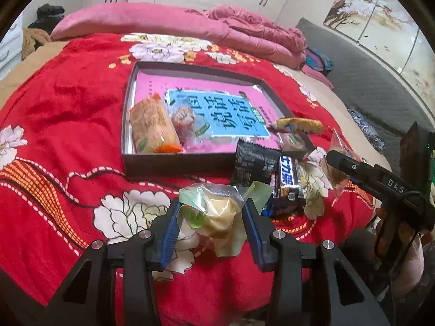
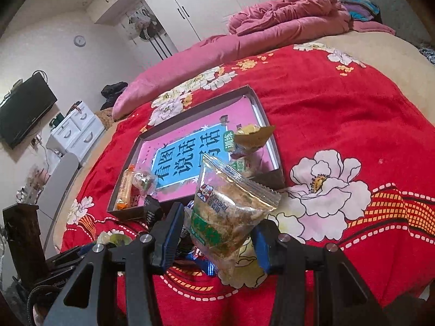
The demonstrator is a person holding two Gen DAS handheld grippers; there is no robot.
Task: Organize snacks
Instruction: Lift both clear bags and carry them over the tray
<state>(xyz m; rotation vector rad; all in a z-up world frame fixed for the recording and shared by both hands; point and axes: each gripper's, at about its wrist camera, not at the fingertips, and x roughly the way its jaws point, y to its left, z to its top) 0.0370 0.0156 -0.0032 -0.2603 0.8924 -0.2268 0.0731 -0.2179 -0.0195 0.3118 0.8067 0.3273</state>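
A dark shallow box (image 1: 174,160) lined with a pink and blue book sits on the red flowered blanket; it also shows in the right wrist view (image 2: 123,212). Inside lie an orange cracker pack (image 1: 152,126) and a small wrapped pastry (image 1: 185,121). My left gripper (image 1: 211,212) is shut on a clear packet with a yellow snack (image 1: 217,212), held above the blanket in front of the box. My right gripper (image 2: 218,233) is shut on a clear packet of brown cake (image 2: 231,212), near the box's front right corner. The right gripper's arm shows in the left view (image 1: 380,179).
Loose snacks lie by the box's right corner: a black packet (image 1: 254,164), a dark chocolate bar (image 1: 288,187), a yellow wrapper (image 1: 297,125) and a small wrapped cake (image 1: 295,142). Pink bedding (image 1: 190,24) lies behind the box. A TV (image 2: 24,108) and white drawers (image 2: 76,130) stand left.
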